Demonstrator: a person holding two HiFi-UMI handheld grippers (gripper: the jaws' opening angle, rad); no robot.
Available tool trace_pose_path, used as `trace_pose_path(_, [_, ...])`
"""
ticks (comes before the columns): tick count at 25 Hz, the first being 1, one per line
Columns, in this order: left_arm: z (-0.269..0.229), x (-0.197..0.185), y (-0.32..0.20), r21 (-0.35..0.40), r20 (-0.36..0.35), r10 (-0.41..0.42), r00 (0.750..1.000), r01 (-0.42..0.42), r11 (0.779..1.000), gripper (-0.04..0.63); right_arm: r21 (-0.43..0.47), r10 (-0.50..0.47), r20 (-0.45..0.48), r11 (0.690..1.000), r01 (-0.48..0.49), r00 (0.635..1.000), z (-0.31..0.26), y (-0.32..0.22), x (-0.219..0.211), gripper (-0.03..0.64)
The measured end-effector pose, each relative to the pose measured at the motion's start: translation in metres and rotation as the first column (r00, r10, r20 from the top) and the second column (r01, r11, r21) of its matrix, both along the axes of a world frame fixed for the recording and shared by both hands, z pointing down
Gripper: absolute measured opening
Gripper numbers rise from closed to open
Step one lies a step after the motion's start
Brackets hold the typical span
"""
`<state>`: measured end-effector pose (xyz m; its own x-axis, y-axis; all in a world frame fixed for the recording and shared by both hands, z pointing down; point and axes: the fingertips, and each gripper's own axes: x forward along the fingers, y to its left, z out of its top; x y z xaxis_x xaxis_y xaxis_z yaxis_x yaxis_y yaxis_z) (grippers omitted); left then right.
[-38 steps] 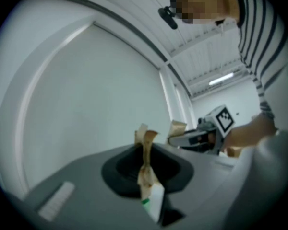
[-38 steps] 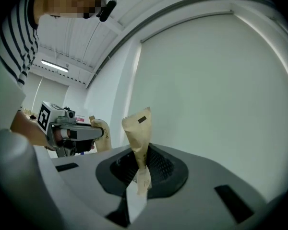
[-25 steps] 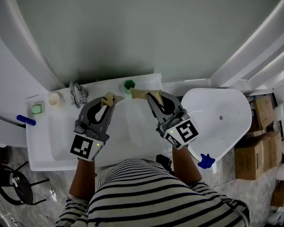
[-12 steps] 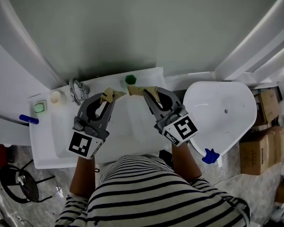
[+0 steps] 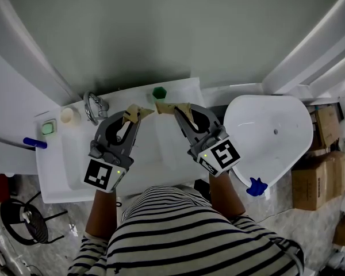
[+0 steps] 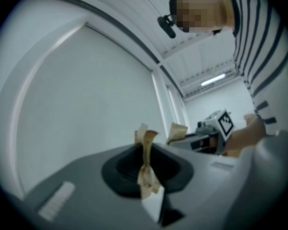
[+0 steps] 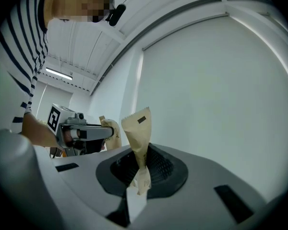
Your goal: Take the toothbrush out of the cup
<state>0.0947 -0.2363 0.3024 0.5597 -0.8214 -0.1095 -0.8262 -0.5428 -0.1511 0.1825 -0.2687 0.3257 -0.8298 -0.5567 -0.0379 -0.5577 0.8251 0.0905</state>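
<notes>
White basin [image 5: 60,180] with chrome tap [image 5: 94,107], rounded white fixture [image 5: 270,148] beside it, cardboard boxes [image 5: 311,180] far right.

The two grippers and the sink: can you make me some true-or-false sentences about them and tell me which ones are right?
1. The right gripper is shut on a tan paper packet. True.
2. The left gripper is open and empty. False: it pinches a crumpled paper scrap.
3. A small green thing sits at the back of the sink. True.
4. The tap is to the right of both grippers. False: it is to their left.
</notes>
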Motion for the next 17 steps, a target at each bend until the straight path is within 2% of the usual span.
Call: trace_pose_path(17, [0.0051,-0.0042,0.0010,-0.002,0.013,-0.007,1.000,0.007,1.000,0.040,0.001,0.008,-0.011,1.000,-0.007,1.000,0.0017,-0.0008,0.0001,0.031])
